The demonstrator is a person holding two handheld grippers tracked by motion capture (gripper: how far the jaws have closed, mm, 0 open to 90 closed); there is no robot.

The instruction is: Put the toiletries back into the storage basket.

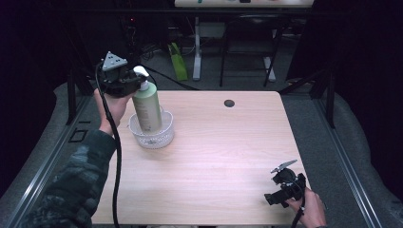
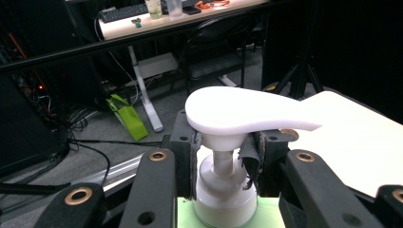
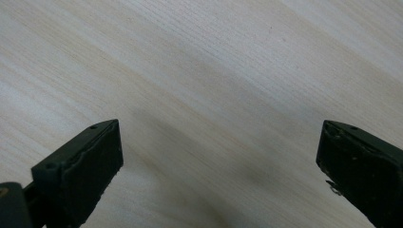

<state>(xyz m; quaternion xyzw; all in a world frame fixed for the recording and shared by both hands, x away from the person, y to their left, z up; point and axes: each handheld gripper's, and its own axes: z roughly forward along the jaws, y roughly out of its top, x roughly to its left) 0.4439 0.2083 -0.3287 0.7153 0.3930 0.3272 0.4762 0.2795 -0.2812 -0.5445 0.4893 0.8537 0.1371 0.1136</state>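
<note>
A pale green pump bottle [image 1: 147,107] with a white pump head [image 2: 237,114] stands tilted with its base inside a small white wire basket [image 1: 159,137] at the table's left. My left gripper [image 1: 135,85] is shut on the bottle's white neck just under the pump head; in the left gripper view the black pads [image 2: 190,156] press both sides of the collar. My right gripper [image 1: 271,198] rests low near the table's front right corner. It is open, its two black fingers [image 3: 90,161] wide apart over bare wood with nothing between them.
The light wooden table [image 1: 214,156] has a dark round cable hole [image 1: 229,103] near its far edge. A black cable [image 1: 115,161] trails from the left gripper along the left side. Desk legs and a green bag [image 1: 177,61] stand on the floor beyond.
</note>
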